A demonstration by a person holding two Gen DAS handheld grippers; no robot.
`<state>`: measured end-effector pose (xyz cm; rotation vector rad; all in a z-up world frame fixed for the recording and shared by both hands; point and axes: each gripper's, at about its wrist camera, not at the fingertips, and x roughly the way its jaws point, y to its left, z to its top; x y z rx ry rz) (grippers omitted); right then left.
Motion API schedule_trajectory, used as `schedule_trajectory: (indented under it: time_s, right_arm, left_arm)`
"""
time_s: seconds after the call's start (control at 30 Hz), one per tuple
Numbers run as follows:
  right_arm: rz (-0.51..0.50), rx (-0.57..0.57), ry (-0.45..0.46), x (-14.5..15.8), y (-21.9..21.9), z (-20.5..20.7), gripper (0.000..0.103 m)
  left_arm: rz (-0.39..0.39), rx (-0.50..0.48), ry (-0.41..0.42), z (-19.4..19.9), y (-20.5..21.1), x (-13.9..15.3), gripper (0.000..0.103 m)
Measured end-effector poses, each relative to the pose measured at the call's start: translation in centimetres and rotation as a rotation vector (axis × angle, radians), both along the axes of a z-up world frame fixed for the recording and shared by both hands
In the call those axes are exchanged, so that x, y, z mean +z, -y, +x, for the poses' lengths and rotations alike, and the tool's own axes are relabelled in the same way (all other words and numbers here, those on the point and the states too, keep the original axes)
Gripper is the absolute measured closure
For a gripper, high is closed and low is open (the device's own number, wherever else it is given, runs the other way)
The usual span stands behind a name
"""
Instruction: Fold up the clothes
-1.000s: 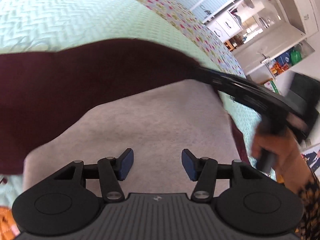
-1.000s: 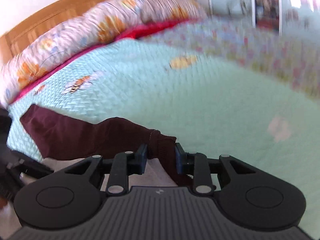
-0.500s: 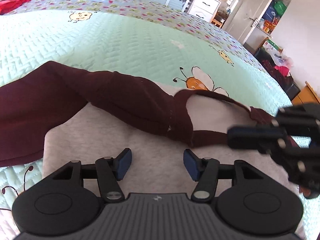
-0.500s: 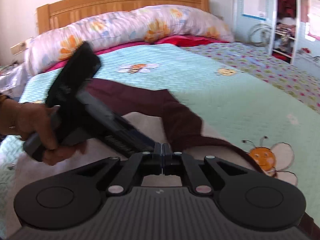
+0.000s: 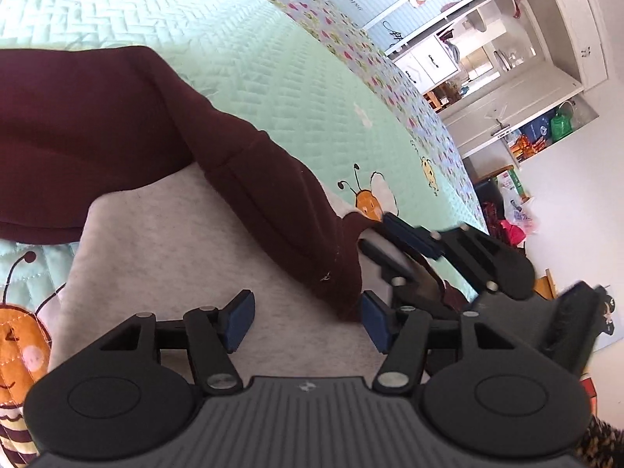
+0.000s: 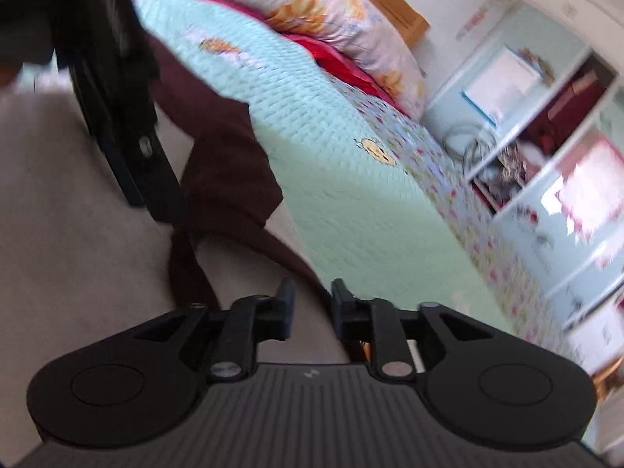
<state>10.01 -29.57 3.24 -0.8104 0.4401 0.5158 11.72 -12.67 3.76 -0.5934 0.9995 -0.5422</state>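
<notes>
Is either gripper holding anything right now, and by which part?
Nothing. Left gripper is open over the grey garment; right gripper's fingers are opening beside the maroon sleeve.

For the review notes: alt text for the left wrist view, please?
A maroon garment lies folded across a grey garment on a mint bee-print bedspread. The left gripper hangs open over the grey fabric; the right gripper, jaws opening, is at the maroon hem.

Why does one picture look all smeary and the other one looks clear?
The right wrist view is smeared: the shelves and bedspread streak, and the maroon garment looks soft. The left wrist view is sharp on the garment and bee print; only the right gripper blurs a little.
</notes>
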Motion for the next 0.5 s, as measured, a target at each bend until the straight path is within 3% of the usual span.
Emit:
schedule_trajectory:
  time_s: [0.1,0.2,0.37,0.43,0.47,0.5]
  right_arm:
    - [-0.041,0.054,0.041,-0.4,-0.4,0.8,0.063]
    - [-0.053,0.063,0.07,-0.1,-1.0,1.8,0.063]
    - [-0.057,0.086,0.026,0.2,-2.2,3.2,0.063]
    - [-0.045,0.098,0.003,0.1,-2.6,3.4,0.073]
    - [-0.024,0.096,-0.013,0.4,-2.6,3.6,0.096]
    - [0.013,0.09,-0.025,1.4,-2.6,3.3,0.096]
  left_arm:
    - [-0.006,0.002,0.001,0.1,0.2,0.0,0.041]
    - [-0.007,0.0,0.001,0.1,0.2,0.0,0.04]
    - [-0.005,-0.004,0.0,0.2,0.3,0.0,0.04]
    - [-0.002,-0.004,0.002,0.2,0.3,-0.1,0.04]
    - [-0.009,0.001,-0.002,0.2,0.2,-0.2,0.04]
    - [-0.017,0.006,-0.005,0.3,0.1,-0.3,0.04]
